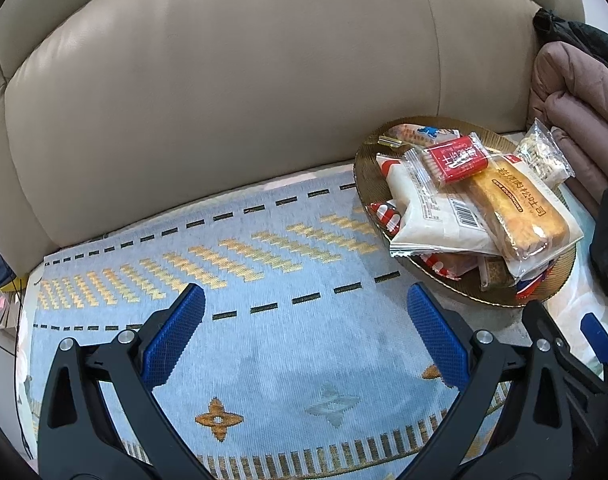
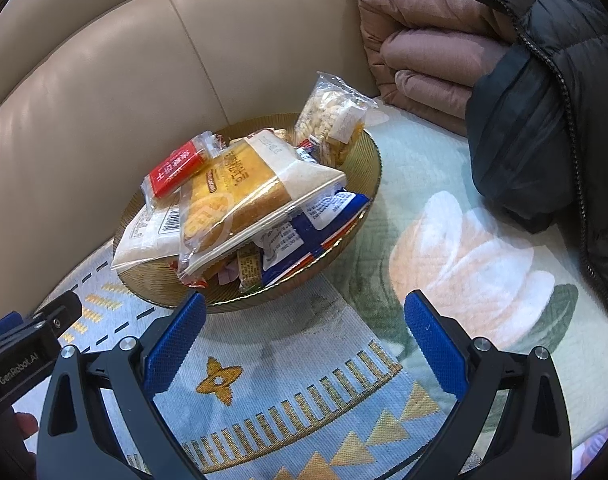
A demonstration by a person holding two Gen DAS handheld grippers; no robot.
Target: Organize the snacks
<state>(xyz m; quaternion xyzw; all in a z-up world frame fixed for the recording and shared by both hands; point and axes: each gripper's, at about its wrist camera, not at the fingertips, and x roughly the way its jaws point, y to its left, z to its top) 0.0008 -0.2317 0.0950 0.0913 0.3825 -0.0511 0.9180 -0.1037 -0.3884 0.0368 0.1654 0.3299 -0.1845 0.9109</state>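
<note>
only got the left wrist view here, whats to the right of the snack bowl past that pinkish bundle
Observer: A dark puffer jacket lies over the folded pink quilt, zipper showing.
Operator: anything blue in the bowl i cant see
Observer: Yes, blue-and-white packets sit on the bowl's right side, under the golden cake pack.
Operator: right gripper holding anything
Observer: No, the right gripper is open and empty, short of the bowl's near rim.
</note>
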